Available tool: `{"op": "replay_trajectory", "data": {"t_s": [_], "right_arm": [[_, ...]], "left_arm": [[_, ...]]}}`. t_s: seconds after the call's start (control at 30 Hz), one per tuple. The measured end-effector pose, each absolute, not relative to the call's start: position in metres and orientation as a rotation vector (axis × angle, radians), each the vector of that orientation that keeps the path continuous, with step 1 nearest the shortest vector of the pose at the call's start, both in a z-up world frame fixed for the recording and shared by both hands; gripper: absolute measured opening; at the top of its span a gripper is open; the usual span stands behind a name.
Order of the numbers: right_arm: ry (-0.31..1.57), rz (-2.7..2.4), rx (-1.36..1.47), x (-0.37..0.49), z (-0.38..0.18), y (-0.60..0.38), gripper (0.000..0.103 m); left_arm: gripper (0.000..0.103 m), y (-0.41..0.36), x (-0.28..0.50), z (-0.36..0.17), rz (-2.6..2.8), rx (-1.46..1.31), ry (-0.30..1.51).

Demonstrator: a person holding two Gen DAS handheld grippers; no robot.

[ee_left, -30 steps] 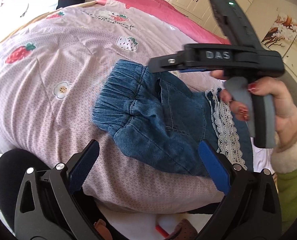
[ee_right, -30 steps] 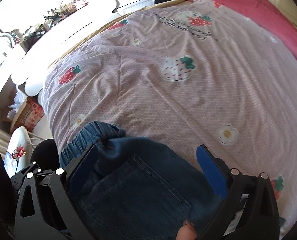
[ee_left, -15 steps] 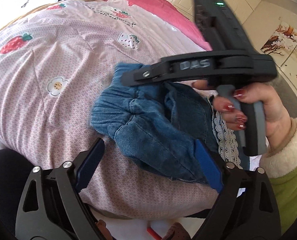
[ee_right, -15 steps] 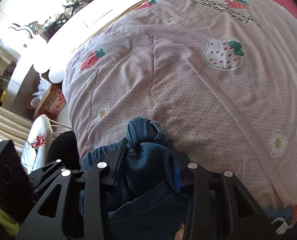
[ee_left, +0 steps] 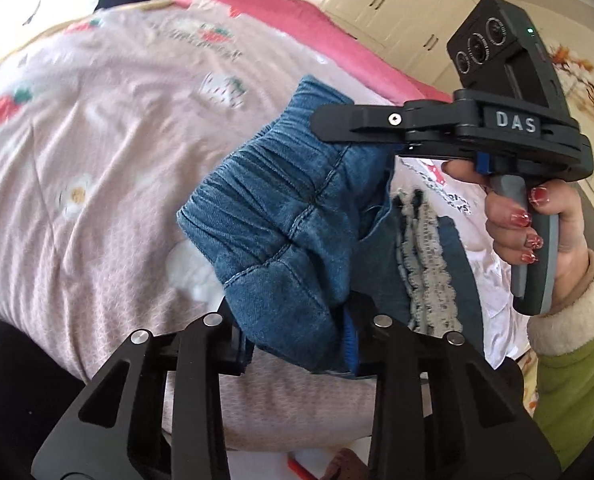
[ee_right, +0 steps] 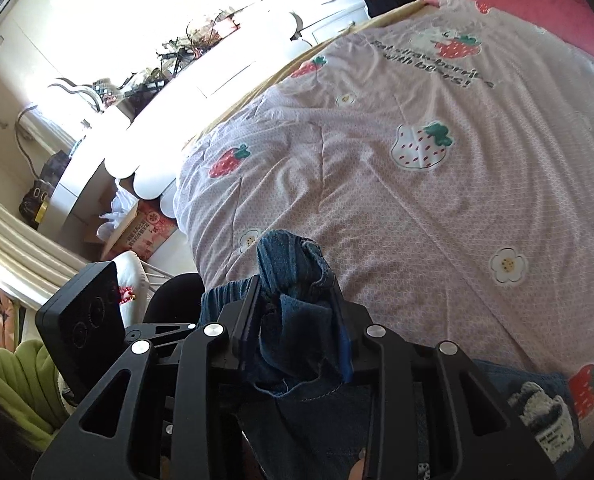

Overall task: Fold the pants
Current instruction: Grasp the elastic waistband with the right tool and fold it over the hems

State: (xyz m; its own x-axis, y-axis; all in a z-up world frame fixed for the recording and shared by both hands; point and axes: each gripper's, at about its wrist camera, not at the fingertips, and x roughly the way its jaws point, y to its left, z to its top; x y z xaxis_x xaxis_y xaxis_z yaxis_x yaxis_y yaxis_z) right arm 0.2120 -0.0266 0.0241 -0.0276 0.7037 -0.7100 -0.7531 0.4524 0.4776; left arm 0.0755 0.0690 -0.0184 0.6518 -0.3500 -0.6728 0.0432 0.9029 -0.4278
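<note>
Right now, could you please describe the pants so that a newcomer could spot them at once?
Start at the pink strawberry-print quilt covering the bed. At its near edge, both grippers are clamped on blue denim pants. The gathered elastic waistband and cream lace trim mark them out; nothing else on the quilt is denim.

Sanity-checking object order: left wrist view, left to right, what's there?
Flower print on the quilt → denim pants, waistband bunched → lace trim → right gripper handle in right hand, green sleeve at frame edge.

Open pink quilt beyond the bunched pants; white dresser crowding its left edge
</note>
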Motion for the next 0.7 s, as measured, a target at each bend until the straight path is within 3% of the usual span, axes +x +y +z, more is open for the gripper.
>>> {"op": "replay_trajectory", "data": {"t_s": [0.7], "right_arm": [[0.987, 1.053, 0.070, 0.195, 0.046, -0.162, 0.030]], "left_arm": [[0.025, -0.027, 0.079, 0.018, -0.335, -0.153, 0.792]]}}
